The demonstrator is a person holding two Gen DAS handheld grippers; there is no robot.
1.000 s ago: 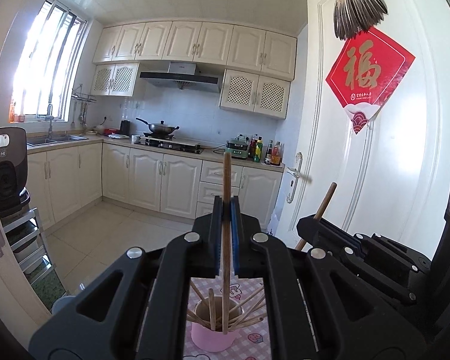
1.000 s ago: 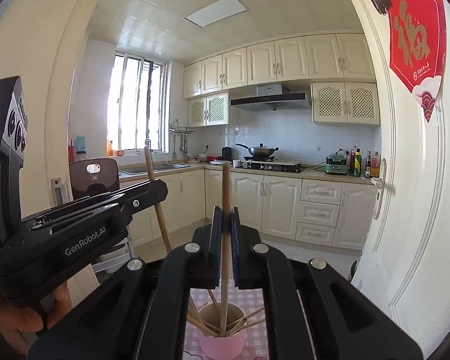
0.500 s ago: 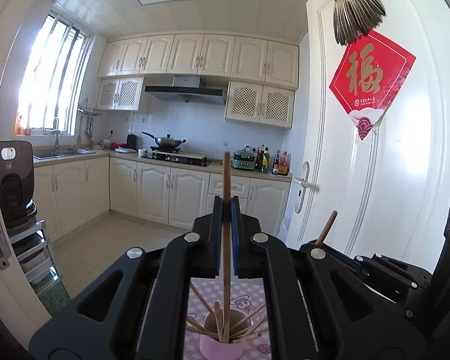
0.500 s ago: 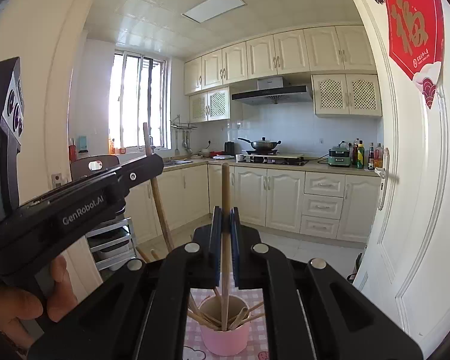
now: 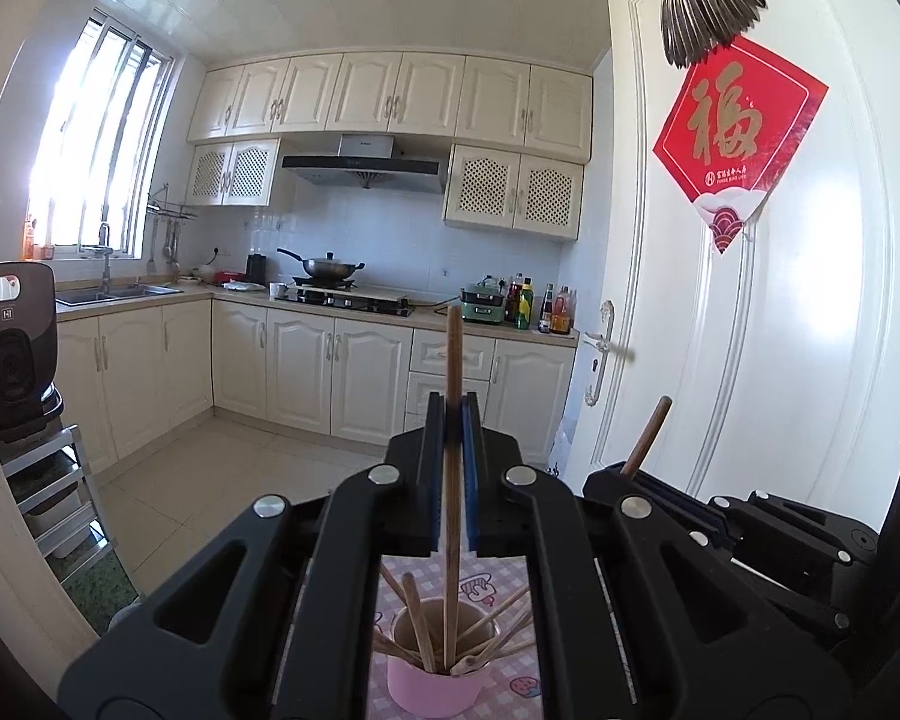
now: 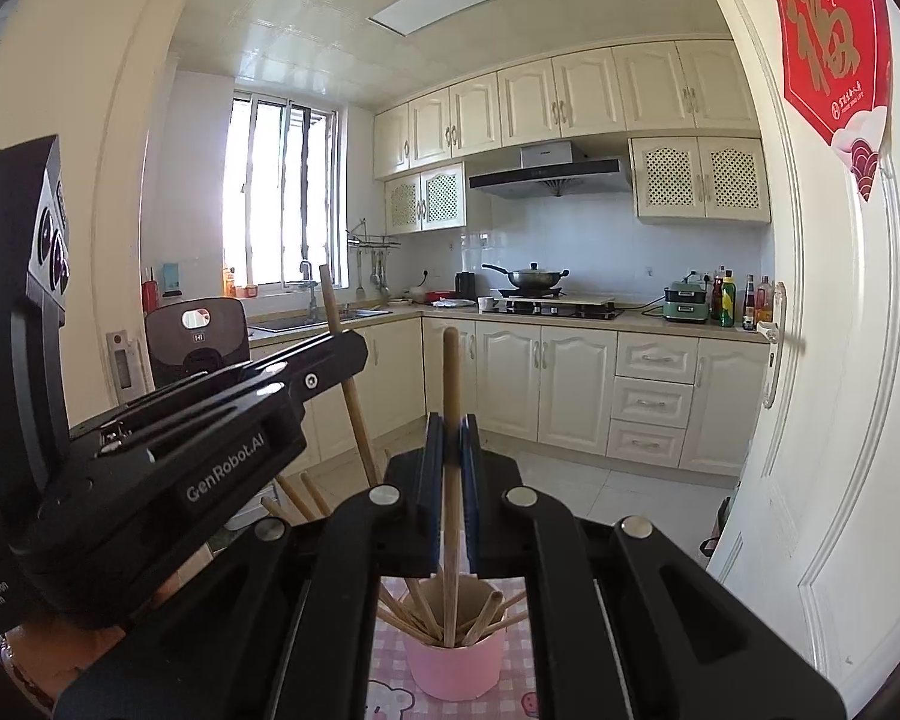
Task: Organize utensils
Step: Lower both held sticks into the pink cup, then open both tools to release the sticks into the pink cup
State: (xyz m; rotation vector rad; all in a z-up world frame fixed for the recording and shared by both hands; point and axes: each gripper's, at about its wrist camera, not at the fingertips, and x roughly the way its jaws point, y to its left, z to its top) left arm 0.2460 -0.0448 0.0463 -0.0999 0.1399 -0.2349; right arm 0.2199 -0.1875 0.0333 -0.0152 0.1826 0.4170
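A wooden stick (image 5: 452, 414) is clamped in the left gripper (image 5: 452, 420), another (image 6: 450, 420) in the right gripper (image 6: 450, 426). Both have been lowered toward the pink cup (image 5: 432, 687) at lower centre. Release is judged next.

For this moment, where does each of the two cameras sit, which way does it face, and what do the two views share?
Left wrist: sits on the left gripper, looks level into the kitchen; own fingers shut on a wooden stick above the pink cup; right gripper at right.
Right wrist: sits on the right gripper, facing the same way; fingers shut on its own wooden stick; left gripper and a hand at left.
Shared: the pink cup, the wok, the white door.
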